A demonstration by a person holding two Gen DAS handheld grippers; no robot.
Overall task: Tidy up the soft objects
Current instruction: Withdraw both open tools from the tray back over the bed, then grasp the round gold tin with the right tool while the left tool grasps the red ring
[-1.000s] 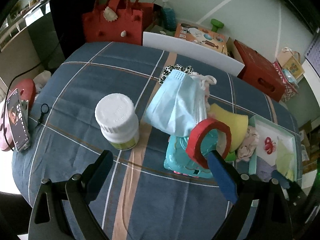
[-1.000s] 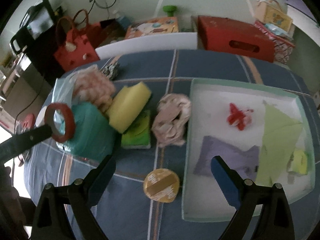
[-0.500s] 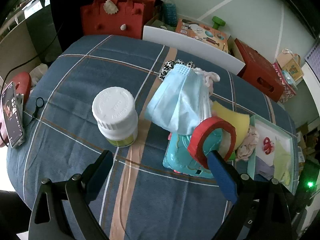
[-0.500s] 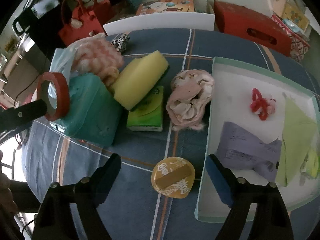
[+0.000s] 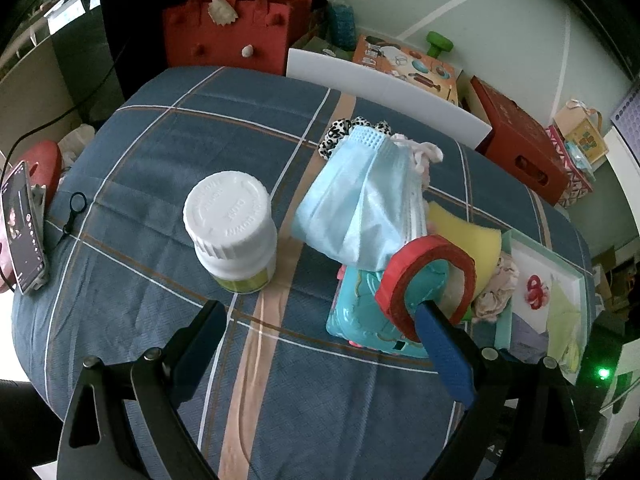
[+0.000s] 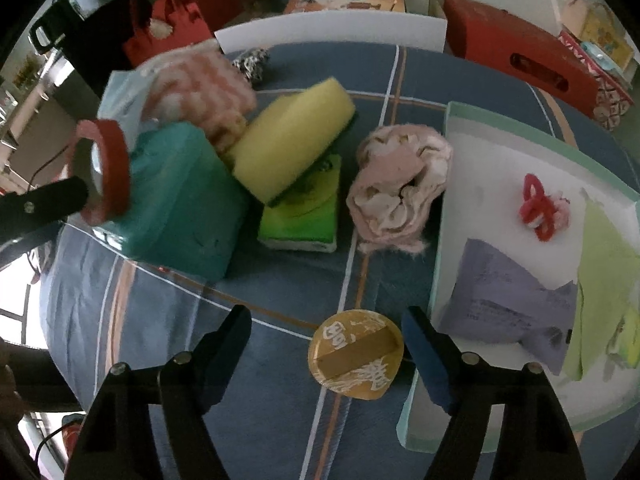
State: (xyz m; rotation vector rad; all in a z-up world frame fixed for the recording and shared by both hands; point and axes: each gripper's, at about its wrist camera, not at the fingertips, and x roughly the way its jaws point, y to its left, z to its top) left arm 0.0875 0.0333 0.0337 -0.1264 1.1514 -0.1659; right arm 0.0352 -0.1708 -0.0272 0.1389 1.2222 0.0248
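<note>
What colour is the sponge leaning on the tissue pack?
Yellow, with a dark green underside; the sponge shows best in the right wrist view, resting on the green tissue pack.

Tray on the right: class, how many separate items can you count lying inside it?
4 in the tray: a red hair tie at the back, purple cloth at the front, green cloth on the right, and a small yellowish item partly hidden beyond it.

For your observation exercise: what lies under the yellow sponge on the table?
The yellow sponge leans tilted over a green packet, its upper end against the teal pouch. Whatever lies beneath its middle is hidden.
</note>
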